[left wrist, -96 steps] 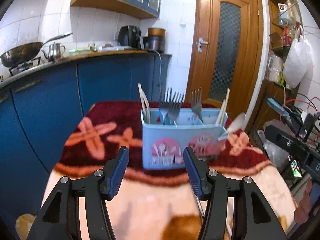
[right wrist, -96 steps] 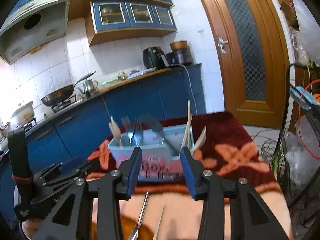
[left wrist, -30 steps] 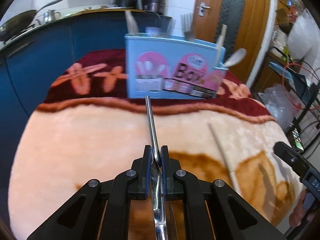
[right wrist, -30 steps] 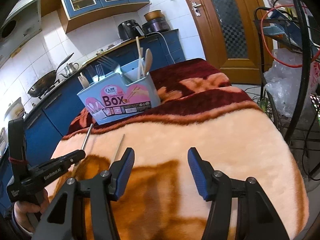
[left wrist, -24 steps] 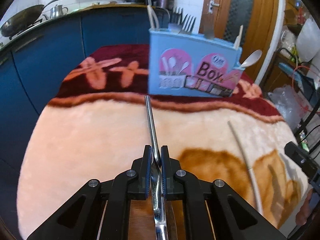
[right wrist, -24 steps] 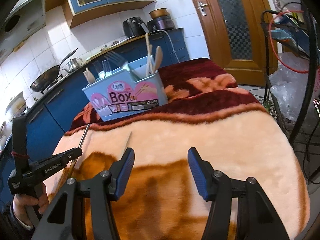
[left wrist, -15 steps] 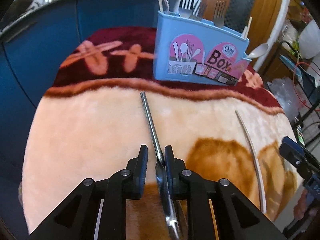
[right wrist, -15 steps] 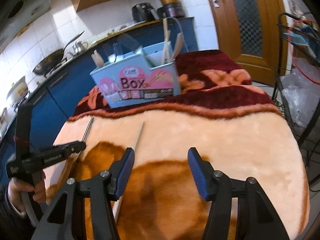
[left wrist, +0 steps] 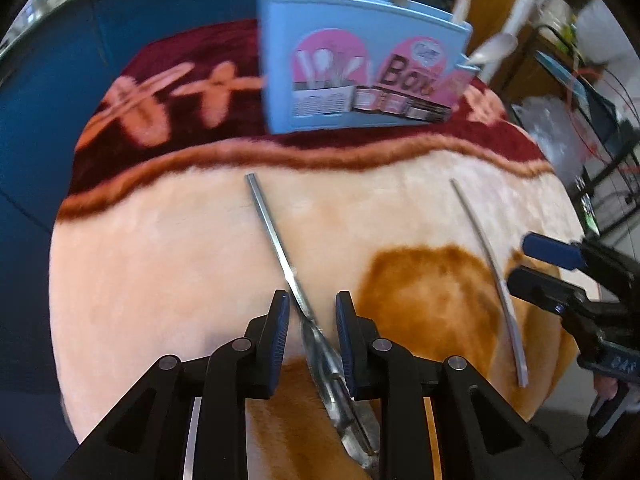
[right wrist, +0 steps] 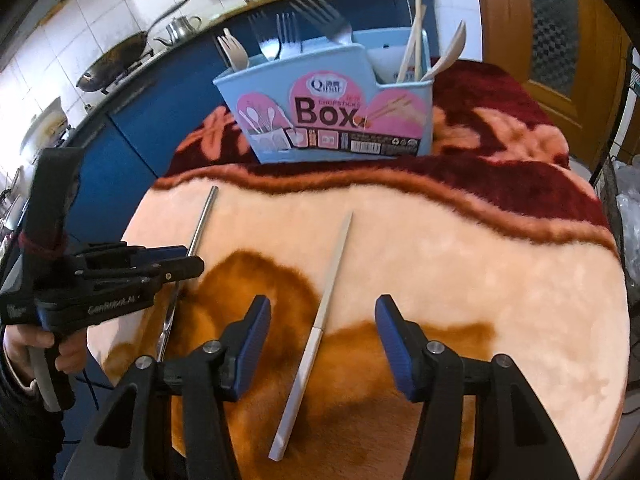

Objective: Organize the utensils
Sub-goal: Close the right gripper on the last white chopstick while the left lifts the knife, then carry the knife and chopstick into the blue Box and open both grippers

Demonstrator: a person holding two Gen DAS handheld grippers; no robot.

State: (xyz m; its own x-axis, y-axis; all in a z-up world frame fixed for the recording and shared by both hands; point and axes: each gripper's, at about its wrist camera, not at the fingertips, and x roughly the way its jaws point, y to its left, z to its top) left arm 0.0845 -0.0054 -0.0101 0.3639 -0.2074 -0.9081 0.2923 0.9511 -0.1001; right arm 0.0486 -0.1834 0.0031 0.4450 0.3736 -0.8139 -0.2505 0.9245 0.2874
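My left fingers (left wrist: 309, 336) are spreading open around the metal utensil (left wrist: 280, 252), lower middle; right fingers (right wrist: 322, 348) are closing, straddling the white chopstick (right wrist: 320, 328).

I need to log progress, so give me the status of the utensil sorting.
Done: forks, spoons and chopsticks stand in the blue chopsticks box. In hand: nothing; the left gripper is opening around the metal utensil and the right gripper, closing, straddles the white chopstick. Left: both still lie on the blanket.

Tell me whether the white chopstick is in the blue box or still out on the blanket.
Out. The white chopstick lies flat on the blanket, in front of the blue box, between the right gripper's spread fingers, untouched.
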